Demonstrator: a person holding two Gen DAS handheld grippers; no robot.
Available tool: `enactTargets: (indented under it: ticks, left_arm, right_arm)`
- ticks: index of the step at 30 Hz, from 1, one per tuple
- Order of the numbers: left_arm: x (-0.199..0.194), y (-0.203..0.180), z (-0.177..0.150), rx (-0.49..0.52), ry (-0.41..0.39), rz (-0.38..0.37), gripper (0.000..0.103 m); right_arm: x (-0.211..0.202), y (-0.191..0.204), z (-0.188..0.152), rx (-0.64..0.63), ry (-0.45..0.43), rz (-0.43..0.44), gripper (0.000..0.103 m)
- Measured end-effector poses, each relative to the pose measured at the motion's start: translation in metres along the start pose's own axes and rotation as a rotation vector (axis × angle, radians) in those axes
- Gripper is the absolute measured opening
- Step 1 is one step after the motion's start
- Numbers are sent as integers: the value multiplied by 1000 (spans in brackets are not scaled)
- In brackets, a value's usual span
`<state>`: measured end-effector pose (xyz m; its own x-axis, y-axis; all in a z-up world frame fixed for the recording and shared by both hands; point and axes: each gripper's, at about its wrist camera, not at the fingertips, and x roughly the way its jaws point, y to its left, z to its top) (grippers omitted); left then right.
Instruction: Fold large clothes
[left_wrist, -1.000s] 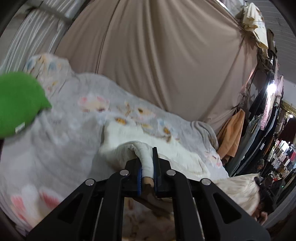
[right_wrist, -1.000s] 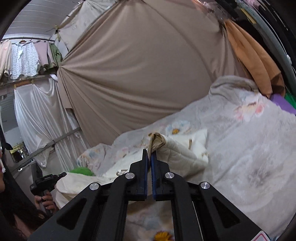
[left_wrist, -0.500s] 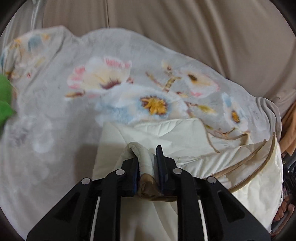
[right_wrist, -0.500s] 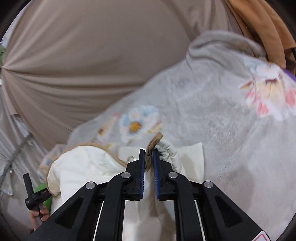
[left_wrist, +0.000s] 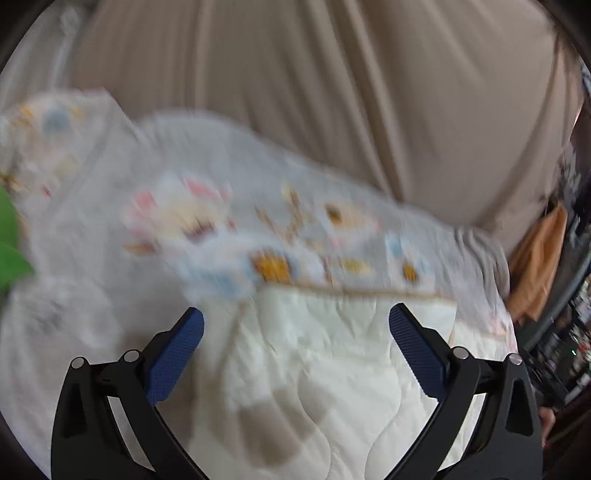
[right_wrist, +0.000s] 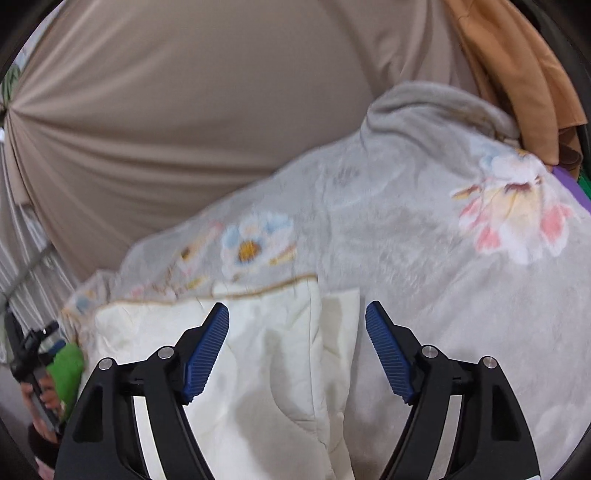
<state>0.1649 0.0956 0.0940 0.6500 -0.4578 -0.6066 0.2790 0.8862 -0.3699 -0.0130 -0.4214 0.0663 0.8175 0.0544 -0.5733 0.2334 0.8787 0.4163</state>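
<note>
A cream quilted garment with tan piping (left_wrist: 332, 354) lies folded over on a grey floral blanket (left_wrist: 110, 258). My left gripper (left_wrist: 295, 328) is open and empty just above its left part, the blue pads (left_wrist: 173, 354) spread wide. In the right wrist view the same cream garment (right_wrist: 280, 362) lies under my right gripper (right_wrist: 297, 325), which is open and empty above the garment's right edge. The tan-piped hem runs across just beyond both grippers. The left wrist view is motion-blurred.
The grey floral blanket (right_wrist: 424, 240) covers the bed. A beige curtain (right_wrist: 184, 110) hangs behind it. An orange garment (right_wrist: 517, 74) hangs at the right. A green object (left_wrist: 7, 240) lies at the left edge. The other hand-held gripper (right_wrist: 33, 354) shows at far left.
Both grippers have opened and let go of the cream garment's corners. The folded-over part now lies flat on the bed, and both grippers have pulled back slightly.
</note>
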Motion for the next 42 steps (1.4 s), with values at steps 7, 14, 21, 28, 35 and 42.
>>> enactTargets:
  ticks: [7, 14, 21, 28, 35, 42]
  left_arm:
    - [65, 15, -21, -65, 186, 20, 16]
    - [-12, -19, -10, 68, -87, 107, 10]
    - [68, -5, -52, 114, 101, 241, 11]
    - [79, -4, -47, 100, 97, 290, 29]
    - [1, -36, -32, 171, -71, 272, 38]
    - [21, -146, -43, 340, -17, 14, 63]
  right_arm:
    - [22, 26, -10, -78, 79, 12, 11]
    - [-54, 65, 0, -218, -228, 74, 8]
    - [28, 40, -24, -153, 22, -60, 8]
    - [68, 12, -19, -15, 137, -64, 15]
    - [-14, 41, -10, -54, -80, -83, 35]
    - [28, 206, -61, -452, 119, 250, 31]
